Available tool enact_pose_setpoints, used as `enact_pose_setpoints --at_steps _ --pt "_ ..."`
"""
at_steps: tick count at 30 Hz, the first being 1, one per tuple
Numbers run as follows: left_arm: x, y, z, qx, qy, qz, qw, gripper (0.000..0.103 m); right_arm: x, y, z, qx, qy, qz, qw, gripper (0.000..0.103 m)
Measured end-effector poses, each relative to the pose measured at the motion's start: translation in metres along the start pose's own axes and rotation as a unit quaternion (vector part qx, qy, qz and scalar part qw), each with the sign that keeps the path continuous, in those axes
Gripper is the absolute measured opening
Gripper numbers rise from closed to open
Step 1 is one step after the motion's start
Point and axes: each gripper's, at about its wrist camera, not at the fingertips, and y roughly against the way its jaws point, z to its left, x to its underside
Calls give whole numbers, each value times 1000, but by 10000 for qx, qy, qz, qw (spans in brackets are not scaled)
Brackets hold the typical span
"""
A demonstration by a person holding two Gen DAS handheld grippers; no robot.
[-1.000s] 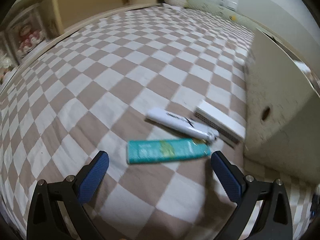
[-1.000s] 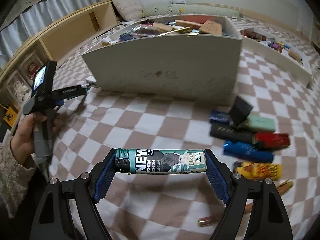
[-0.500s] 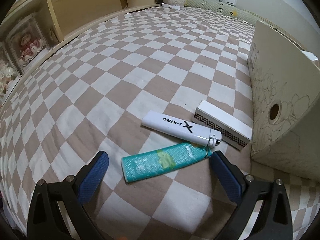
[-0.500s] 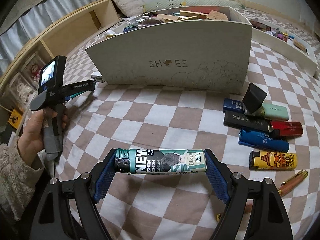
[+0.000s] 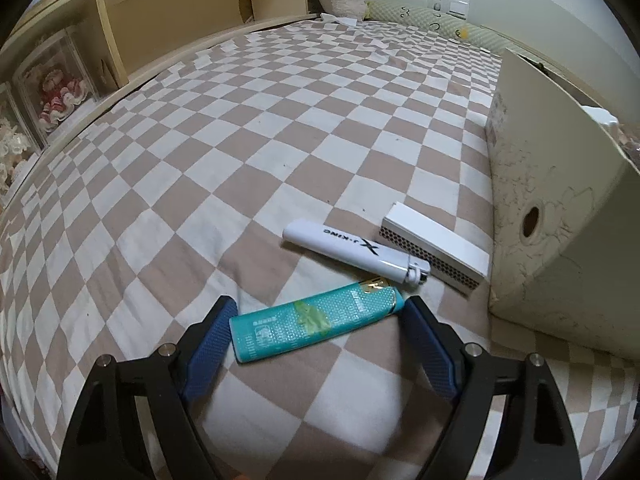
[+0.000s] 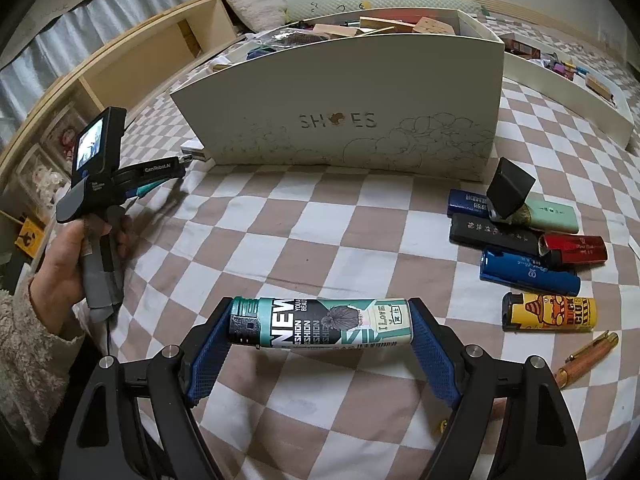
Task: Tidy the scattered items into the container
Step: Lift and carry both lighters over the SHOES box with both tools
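Note:
On the checkered bedspread lies a teal lighter (image 5: 316,320), set lengthwise between the blue pads of my left gripper (image 5: 320,320). Its jaws are closing, and each pad meets one end of the lighter. Just beyond it lie a white lighter (image 5: 352,250) and a white matchbox (image 5: 436,246), close to the white shoe box (image 5: 560,200). My right gripper (image 6: 320,328) is shut on a printed green lighter (image 6: 320,322), held by its ends above the bedspread in front of the shoe box (image 6: 360,120), which is full of items.
To the right of the box lie several lighters (image 6: 528,268), a yellow one (image 6: 548,312), a black clip (image 6: 512,192) and a wooden pen (image 6: 588,356). A long white tray (image 6: 580,96) stands behind. A person's hand (image 6: 68,256) holds the left gripper. A wooden shelf (image 5: 160,20) borders the bed.
The left gripper's fingers have come in from wide apart to the ends of the teal lighter. The right gripper still holds its lighter in the same place.

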Motion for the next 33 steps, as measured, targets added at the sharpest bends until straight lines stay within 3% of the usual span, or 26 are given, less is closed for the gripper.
enact_pose_setpoints --at_steps 13,33 --pt "41 36 -17 501 -647 126 9966 85 2 2 -2 70 -105 -10 9999 84" --pt "101 95 -65 1466 -1535 147 9771 85 8 -2 5 256 -338 -70 9991 84"
